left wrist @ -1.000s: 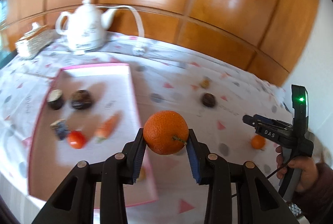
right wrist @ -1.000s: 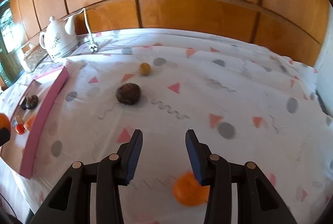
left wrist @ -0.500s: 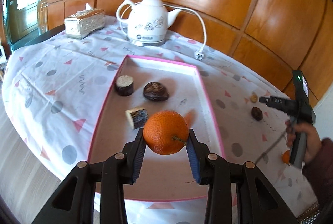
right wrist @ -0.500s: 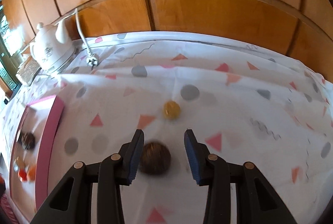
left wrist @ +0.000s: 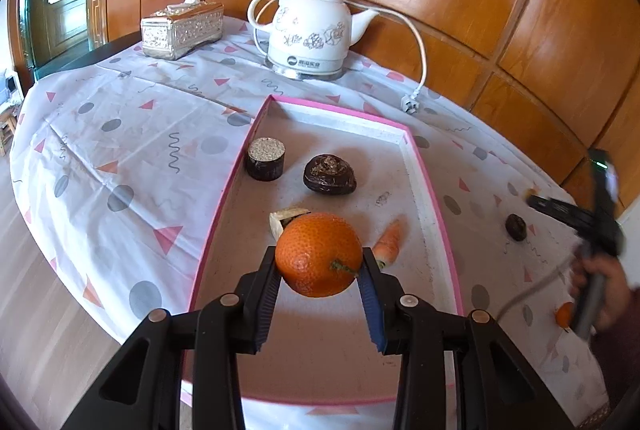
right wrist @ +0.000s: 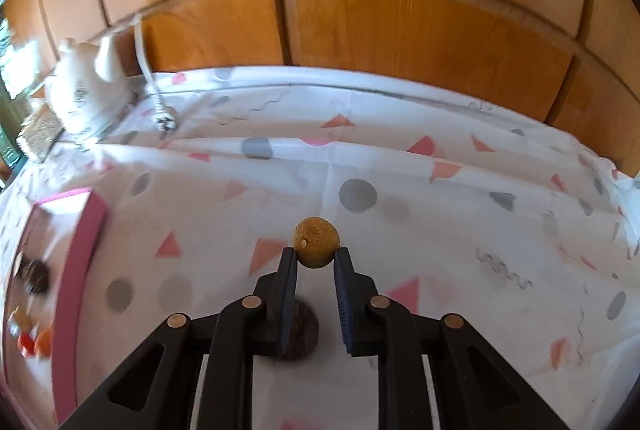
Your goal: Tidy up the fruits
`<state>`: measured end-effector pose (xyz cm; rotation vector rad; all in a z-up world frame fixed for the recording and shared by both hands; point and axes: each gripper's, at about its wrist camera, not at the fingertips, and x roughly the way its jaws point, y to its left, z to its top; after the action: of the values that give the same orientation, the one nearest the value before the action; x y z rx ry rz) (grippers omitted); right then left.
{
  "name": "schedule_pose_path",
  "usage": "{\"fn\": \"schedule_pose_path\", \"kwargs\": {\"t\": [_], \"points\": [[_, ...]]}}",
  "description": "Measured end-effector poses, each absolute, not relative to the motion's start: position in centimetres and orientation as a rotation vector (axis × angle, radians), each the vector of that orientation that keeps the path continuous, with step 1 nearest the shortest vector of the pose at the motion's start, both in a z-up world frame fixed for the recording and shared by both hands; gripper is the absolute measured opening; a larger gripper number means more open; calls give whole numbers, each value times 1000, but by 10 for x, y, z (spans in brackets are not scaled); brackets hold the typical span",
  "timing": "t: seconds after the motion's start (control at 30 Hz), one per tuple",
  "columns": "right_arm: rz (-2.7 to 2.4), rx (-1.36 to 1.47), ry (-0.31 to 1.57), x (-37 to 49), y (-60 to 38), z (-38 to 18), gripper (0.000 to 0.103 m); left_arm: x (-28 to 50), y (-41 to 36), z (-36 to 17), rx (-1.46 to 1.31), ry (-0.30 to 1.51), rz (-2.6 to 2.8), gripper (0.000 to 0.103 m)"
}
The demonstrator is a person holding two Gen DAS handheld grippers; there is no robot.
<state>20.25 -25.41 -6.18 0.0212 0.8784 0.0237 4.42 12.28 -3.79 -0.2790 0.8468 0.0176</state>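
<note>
Tissue box (left wrist: 182,29) stands at the far left of the table, with a white kettle (left wrist: 310,32) to its right, its cord and plug (left wrist: 409,103) trailing over the patterned cloth (left wrist: 120,134). Nearer the camera lies a pink-rimmed tray (left wrist: 430,230). On its floor sit a dark round block (left wrist: 265,158), a dark brown fruit (left wrist: 329,174), a pale cut piece (left wrist: 286,221) and a carrot (left wrist: 389,240).

Over the tray's near half, the left gripper (left wrist: 319,280) is clamped on an orange (left wrist: 319,254), both pads pressing its sides and holding it clear of the tray floor.

To the right of the tray, on the cloth, rests a small dark fruit (left wrist: 516,227), and farther right a small orange fruit (left wrist: 563,313) shows beside the person's hand (left wrist: 600,286), which carries the other tool.

In the right wrist view the tray's pink wall (right wrist: 78,254) sits at the left edge. The right gripper (right wrist: 316,260) has just closed its jaws onto a small tan fruit (right wrist: 316,241), pinched at the fingertips above the cloth. The same small dark fruit (right wrist: 302,330) lies just below the gripper, partly hidden by the left finger.
</note>
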Motion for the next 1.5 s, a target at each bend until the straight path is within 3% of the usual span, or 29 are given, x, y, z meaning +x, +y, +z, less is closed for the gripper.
{"fn": "schedule_pose_path", "kwargs": {"t": [0.1, 0.17, 0.53, 0.87, 0.93, 1.03, 1.1, 1.33, 1.43, 1.5], "points": [[64, 17, 851, 169, -256, -51, 18, 53, 117, -37, -267, 849, 11, 38], [88, 13, 835, 145, -256, -46, 8, 60, 110, -36, -243, 854, 5, 39], [151, 55, 888, 39, -256, -67, 8, 86, 83, -36, -186, 868, -13, 39], [110, 153, 926, 30, -285, -82, 8, 93, 72, -45, -155, 886, -16, 39], [97, 158, 919, 37, -288, -77, 13, 94, 73, -45, -155, 889, -11, 39], [47, 153, 883, 49, -294, -69, 36, 96, 75, -45, -164, 896, -14, 39], [14, 139, 876, 61, -301, -67, 40, 96, 75, -46, -162, 898, -18, 39], [-41, 133, 953, 97, -325, -94, 40, 107, 77, -42, -162, 890, -28, 39], [-63, 116, 970, 103, -326, -99, 28, 119, 79, -36, -169, 879, -31, 40], [-67, 120, 983, 105, -326, -103, 27, 128, 81, -30, -173, 857, -40, 44]]}}
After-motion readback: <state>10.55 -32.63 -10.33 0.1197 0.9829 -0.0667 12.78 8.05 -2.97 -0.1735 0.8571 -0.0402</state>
